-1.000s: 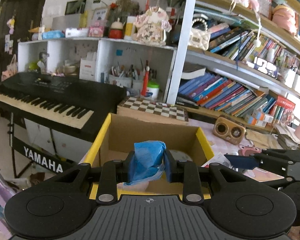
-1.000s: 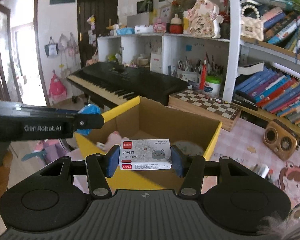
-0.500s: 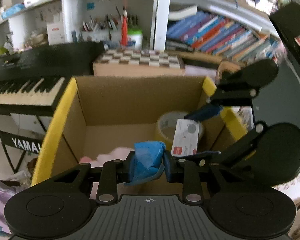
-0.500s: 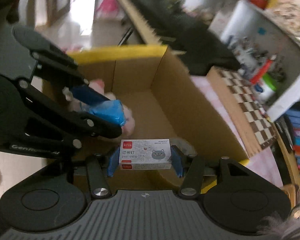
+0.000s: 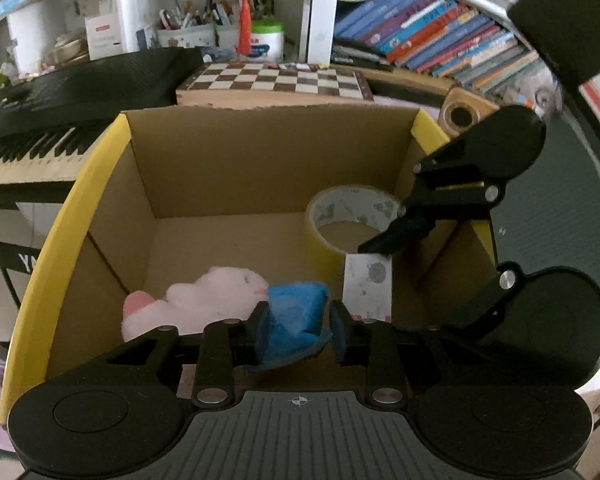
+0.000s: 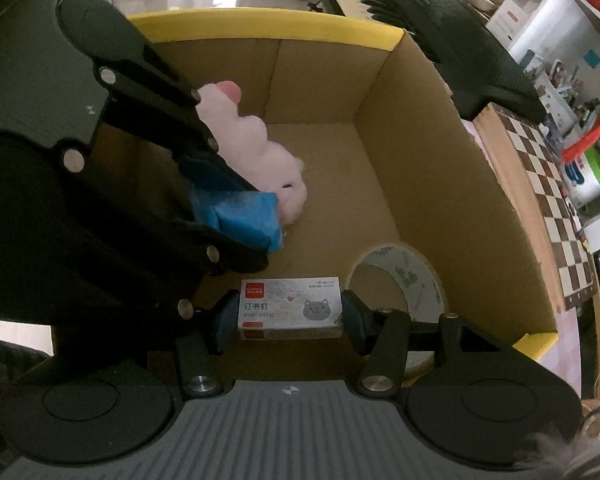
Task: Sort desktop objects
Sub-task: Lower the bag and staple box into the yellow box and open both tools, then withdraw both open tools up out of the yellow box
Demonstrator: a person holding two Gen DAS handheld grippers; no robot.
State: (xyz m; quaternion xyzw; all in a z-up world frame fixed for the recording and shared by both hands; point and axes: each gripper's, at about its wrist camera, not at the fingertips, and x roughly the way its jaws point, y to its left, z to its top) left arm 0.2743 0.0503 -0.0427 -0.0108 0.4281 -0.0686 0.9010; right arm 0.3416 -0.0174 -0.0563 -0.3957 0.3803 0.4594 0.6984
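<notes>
My left gripper (image 5: 298, 332) is shut on a crumpled blue packet (image 5: 294, 320) and holds it low inside the yellow-rimmed cardboard box (image 5: 64, 216). My right gripper (image 6: 290, 316) is shut on a white staple box (image 6: 290, 308) with a cat picture, also inside the cardboard box (image 6: 440, 152). In the left wrist view the staple box (image 5: 368, 284) hangs from the right gripper (image 5: 374, 250). In the right wrist view the blue packet (image 6: 246, 216) sits in the left gripper (image 6: 236, 220). A pink plush toy (image 5: 204, 296) and a roll of tape (image 5: 344, 216) lie on the box floor.
A black keyboard (image 5: 60, 96) stands left of the box. A chessboard box (image 5: 276, 84) lies behind it. Shelves with books (image 5: 428, 40) and a pen holder (image 5: 188, 32) are at the back. A small wooden speaker (image 5: 460, 112) sits at the right.
Both grippers have moved from above the box rim down into the box, each keeping its object. They now sit close together over the box floor.
</notes>
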